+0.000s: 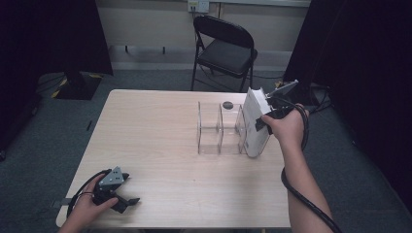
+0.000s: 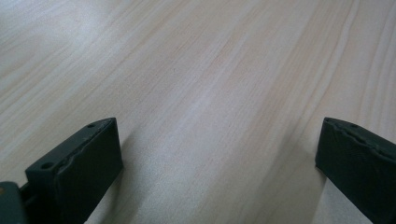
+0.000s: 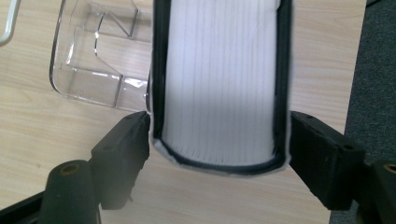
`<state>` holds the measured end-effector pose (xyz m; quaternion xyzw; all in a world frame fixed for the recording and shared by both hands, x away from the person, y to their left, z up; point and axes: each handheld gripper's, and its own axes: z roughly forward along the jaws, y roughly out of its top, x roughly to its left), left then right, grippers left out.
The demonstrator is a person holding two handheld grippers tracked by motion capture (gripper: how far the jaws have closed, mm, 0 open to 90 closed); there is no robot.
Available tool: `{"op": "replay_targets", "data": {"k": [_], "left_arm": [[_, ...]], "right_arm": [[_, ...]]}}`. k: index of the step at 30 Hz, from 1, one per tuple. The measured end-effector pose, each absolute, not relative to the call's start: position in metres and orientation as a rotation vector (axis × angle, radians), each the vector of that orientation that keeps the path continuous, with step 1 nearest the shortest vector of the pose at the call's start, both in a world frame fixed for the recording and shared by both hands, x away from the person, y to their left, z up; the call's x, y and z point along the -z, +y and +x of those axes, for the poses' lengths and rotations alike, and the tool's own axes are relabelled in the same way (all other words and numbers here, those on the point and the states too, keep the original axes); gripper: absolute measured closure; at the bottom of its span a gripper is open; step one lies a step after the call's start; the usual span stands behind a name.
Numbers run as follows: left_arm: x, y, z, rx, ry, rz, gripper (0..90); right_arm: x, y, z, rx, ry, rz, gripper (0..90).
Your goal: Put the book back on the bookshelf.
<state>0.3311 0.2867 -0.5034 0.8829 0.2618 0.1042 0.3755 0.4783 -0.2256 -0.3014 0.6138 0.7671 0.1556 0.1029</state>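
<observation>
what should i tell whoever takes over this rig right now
Left tool: open, idle on the table near its front left corner.
Right tool: jaws straddle the book; whether the pads press on it is unclear.
The book stands tilted at the right end of the clear rack, apparently in its last slot.
Done: book brought to the rack.
Left: probably seat it upright, then draw the right tool away.

Book (image 1: 256, 127) upright in rightmost slot of rack (image 1: 210, 131) on table (image 1: 160, 145); chair (image 1: 224, 48) behind.
</observation>
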Motion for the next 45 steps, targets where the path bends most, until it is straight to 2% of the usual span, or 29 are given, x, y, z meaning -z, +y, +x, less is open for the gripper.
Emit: {"op": "replay_targets", "data": {"k": [13, 25, 45], "left_arm": [[0.504, 0.286, 0.331, -0.268, 0.673, 2.252, 0.0], [0.504, 0.286, 0.331, -0.266, 0.671, 2.256, 0.0], [0.504, 0.286, 0.332, -0.267, 0.669, 2.257, 0.0]], "right_arm": [[0.306, -0.224, 0.464, -0.495, 2.32, 1.779, 22.4], [0.312, -0.227, 0.452, -0.556, 2.403, 1.701, 16.9], [0.325, -0.209, 0.433, -0.644, 2.531, 1.54, 17.2]]}}
